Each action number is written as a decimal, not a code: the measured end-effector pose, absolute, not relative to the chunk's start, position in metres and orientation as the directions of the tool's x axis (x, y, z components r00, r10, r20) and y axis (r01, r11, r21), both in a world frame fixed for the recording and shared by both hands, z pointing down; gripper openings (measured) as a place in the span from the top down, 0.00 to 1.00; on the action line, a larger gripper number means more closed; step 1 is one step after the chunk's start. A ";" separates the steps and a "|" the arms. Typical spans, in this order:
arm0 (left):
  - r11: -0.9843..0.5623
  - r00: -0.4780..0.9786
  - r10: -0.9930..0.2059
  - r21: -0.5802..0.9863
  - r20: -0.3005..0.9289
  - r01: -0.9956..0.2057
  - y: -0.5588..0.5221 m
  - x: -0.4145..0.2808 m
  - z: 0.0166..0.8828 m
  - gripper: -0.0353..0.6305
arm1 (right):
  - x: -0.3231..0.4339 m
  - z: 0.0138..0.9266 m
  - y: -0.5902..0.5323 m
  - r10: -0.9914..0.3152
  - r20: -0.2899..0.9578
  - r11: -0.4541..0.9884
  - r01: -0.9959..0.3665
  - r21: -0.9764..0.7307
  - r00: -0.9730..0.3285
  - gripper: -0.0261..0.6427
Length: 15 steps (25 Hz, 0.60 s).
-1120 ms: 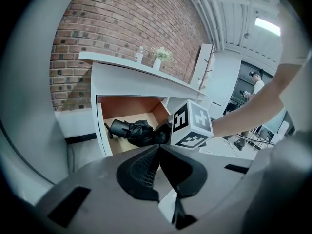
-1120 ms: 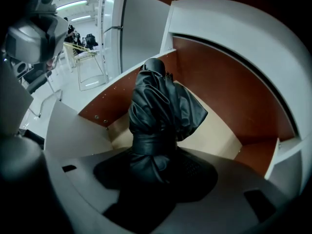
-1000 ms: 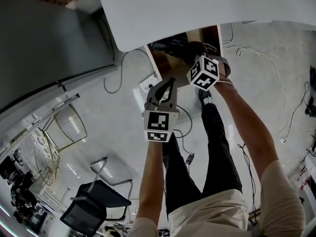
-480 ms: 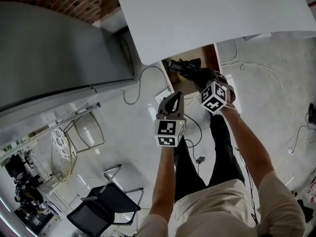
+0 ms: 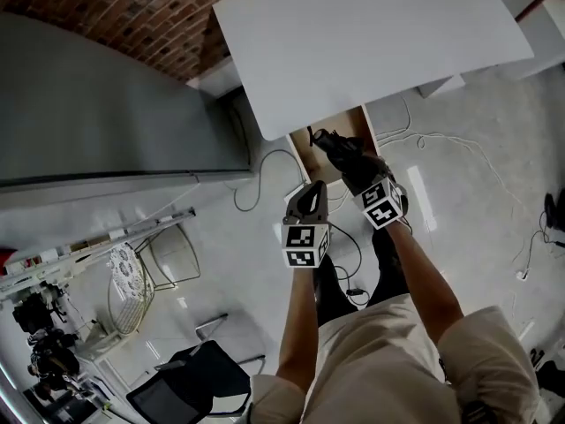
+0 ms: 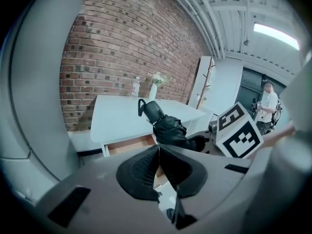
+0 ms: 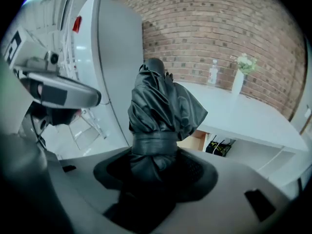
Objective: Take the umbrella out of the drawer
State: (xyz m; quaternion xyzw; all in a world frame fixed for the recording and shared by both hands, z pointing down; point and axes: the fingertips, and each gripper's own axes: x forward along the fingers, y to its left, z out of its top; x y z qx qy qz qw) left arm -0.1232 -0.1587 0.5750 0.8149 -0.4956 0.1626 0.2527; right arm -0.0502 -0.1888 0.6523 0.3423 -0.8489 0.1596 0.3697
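Folded black fabric umbrella (image 7: 161, 106) held above the open wooden drawer (image 5: 357, 126)
Your right gripper (image 5: 360, 177) clamps its strapped end; left gripper (image 5: 309, 194) is pinched together, empty. Risk: loose folds slide through that grip, dropping it

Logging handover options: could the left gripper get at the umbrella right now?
Probably yes. The right gripper holds the umbrella out in open air, close beside the left gripper, with nothing between them. The left tongs are shut, though, so they would have to open first.
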 end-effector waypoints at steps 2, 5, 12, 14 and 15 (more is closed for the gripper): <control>-0.381 0.456 -0.718 0.252 0.525 -0.890 -0.151 -0.122 0.569 0.93 | -0.049 0.626 -0.184 -0.468 0.684 0.678 -0.724 -0.129 -0.560 0.51; -0.395 0.460 -0.701 0.240 0.545 -0.887 -0.137 -0.122 0.558 0.93 | -0.051 0.586 -0.178 -0.492 0.613 0.632 -0.738 -0.238 -0.618 0.51; -0.390 0.458 -0.740 0.241 0.493 -0.889 -0.128 -0.124 0.509 0.93 | -0.055 0.517 -0.165 -0.529 0.480 0.632 -0.702 -0.328 -0.700 0.51; -0.402 0.473 -0.746 0.249 0.469 -0.881 -0.129 -0.116 0.498 0.93 | -0.053 0.502 -0.165 -0.539 0.454 0.637 -0.696 -0.331 -0.709 0.51; -0.420 0.484 -0.744 0.242 0.460 -0.875 -0.129 -0.112 0.493 0.93 | -0.051 0.495 -0.164 -0.546 0.443 0.638 -0.696 -0.330 -0.711 0.51</control>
